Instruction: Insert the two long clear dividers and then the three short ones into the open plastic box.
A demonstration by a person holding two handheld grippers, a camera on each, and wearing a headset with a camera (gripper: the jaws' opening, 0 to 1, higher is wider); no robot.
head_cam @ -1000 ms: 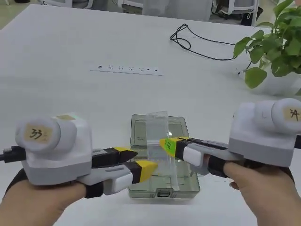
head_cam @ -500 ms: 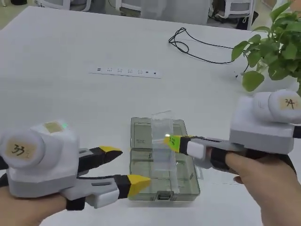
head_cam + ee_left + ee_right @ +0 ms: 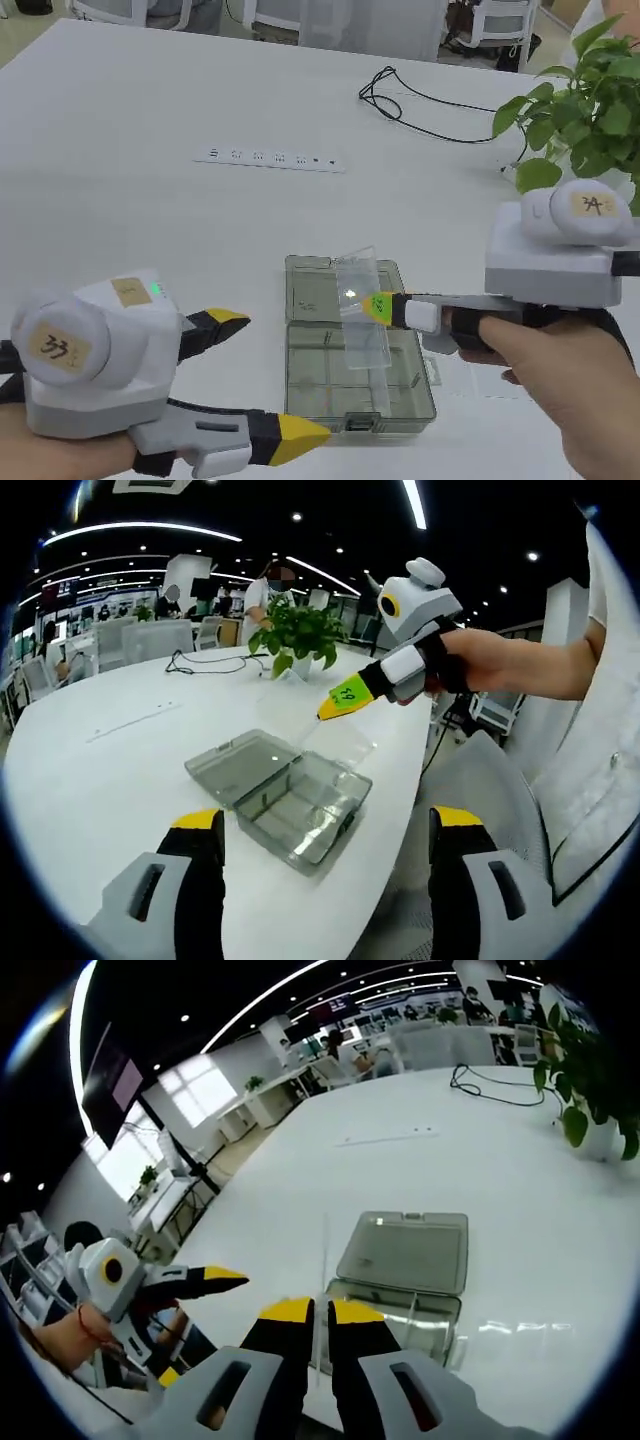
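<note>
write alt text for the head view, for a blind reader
The right claw grips a clear divider, tilted over the open plastic box on a white table. The left claw hangs open at lower left; a power strip, cable and plant lie beyond.

The worktop (image 3: 150, 220) is white. The box (image 3: 305, 360) is smoky grey-green and see-through, the divider (image 3: 362, 320) colourless. The left claw (image 3: 265, 377) and right claw (image 3: 375, 305) have pale grey bodies and black jaws with yellow tips; the right bears a green sticker. The cable (image 3: 420, 100) is black.

Left tongs (image 3: 267, 377) wide apart, low; right tongs (image 3: 375, 305) pinched together, level, farther forward.
</note>
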